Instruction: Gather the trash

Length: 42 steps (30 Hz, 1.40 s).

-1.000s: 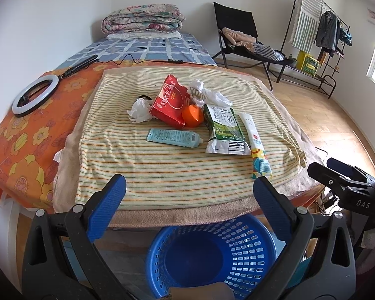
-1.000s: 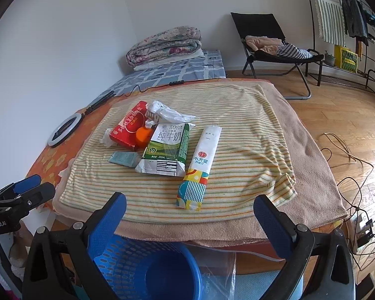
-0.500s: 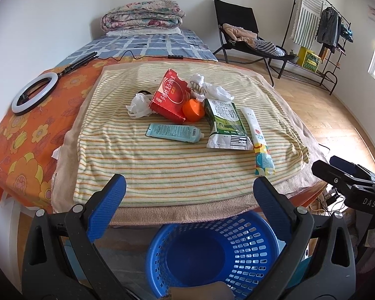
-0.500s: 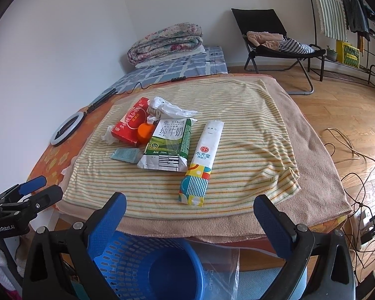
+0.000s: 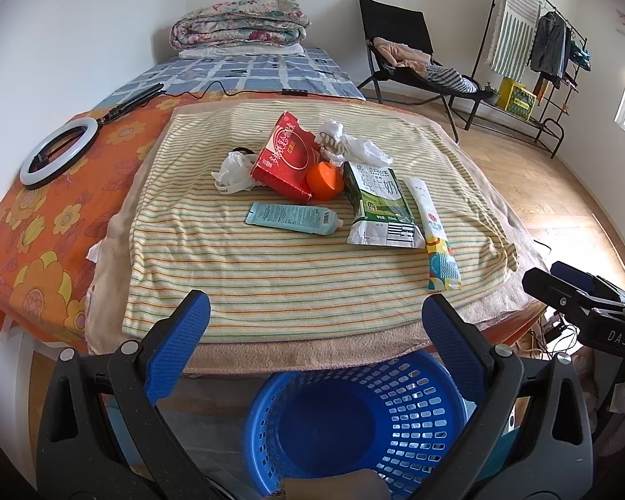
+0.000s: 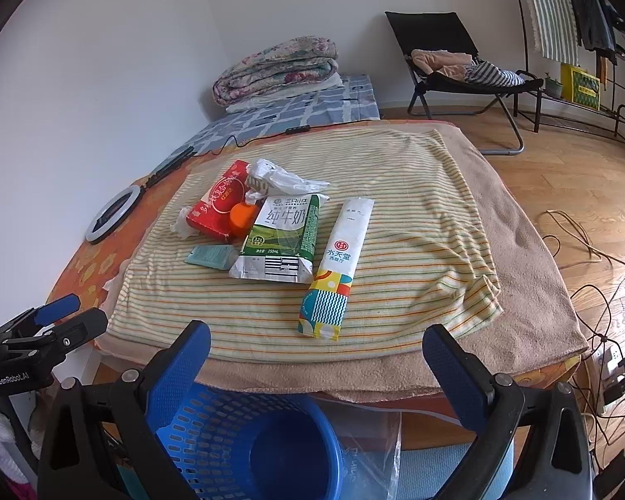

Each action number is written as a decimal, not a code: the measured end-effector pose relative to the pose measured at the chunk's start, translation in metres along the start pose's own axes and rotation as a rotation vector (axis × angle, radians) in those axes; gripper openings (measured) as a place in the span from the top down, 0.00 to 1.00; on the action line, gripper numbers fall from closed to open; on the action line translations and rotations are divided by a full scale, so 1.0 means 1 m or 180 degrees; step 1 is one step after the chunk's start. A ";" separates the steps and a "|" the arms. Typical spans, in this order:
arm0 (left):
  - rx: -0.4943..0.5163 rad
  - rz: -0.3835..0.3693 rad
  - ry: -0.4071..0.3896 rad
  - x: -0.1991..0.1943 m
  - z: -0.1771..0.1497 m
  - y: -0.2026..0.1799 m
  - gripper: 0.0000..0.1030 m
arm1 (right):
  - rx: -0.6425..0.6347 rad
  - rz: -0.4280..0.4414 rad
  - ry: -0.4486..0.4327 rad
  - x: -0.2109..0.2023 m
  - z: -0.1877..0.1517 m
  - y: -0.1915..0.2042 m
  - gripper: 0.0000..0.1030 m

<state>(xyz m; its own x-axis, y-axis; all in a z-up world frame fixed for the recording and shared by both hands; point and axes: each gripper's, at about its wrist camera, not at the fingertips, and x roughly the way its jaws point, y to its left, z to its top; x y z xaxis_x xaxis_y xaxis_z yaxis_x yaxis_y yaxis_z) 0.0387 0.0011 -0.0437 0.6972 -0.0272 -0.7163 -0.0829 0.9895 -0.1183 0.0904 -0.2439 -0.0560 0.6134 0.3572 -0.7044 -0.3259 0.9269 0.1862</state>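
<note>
Trash lies on a striped towel (image 5: pixel 271 275): a red box (image 5: pixel 285 162), an orange cap (image 5: pixel 324 181), a teal tube (image 5: pixel 293 217), a green milk carton (image 5: pixel 379 208), a long white packet (image 5: pixel 433 229), crumpled white plastic (image 5: pixel 233 173) and a white wrapper (image 5: pixel 346 143). A blue basket (image 5: pixel 354 421) stands on the floor below the table's near edge. My left gripper (image 5: pixel 312 333) is open and empty above the basket. My right gripper (image 6: pixel 316 358) is open and empty, near the packet (image 6: pixel 337 262) and carton (image 6: pixel 283 233). The basket also shows in the right wrist view (image 6: pixel 246 446).
A ring light (image 5: pixel 56 152) lies on the orange floral cloth at left. A folded quilt (image 5: pixel 237 25) sits on the bed behind. A black chair (image 5: pixel 408 58) and clothes rack (image 5: pixel 537 54) stand at right. Cables (image 6: pixel 596 291) trail on the wood floor.
Both grippers have moved forward a little and risen, so the table and trash look slightly nearer and lower. Nothing was picked up; both stay open.
</note>
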 end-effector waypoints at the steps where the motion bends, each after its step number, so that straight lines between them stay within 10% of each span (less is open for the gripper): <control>1: 0.0001 0.0000 0.0001 0.000 0.000 0.000 0.00 | 0.0002 0.0001 0.0006 0.000 0.000 0.000 0.00; 42: -0.0076 -0.0079 0.0103 -0.001 0.000 0.021 0.00 | 0.0019 -0.0199 0.0014 0.002 0.000 -0.009 0.00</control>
<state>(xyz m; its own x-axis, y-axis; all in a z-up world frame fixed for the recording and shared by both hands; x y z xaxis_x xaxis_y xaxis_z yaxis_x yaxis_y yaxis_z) 0.0364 0.0222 -0.0456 0.6759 -0.0568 -0.7348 -0.0831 0.9848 -0.1525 0.0943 -0.2515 -0.0588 0.6292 0.2981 -0.7178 -0.2828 0.9480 0.1458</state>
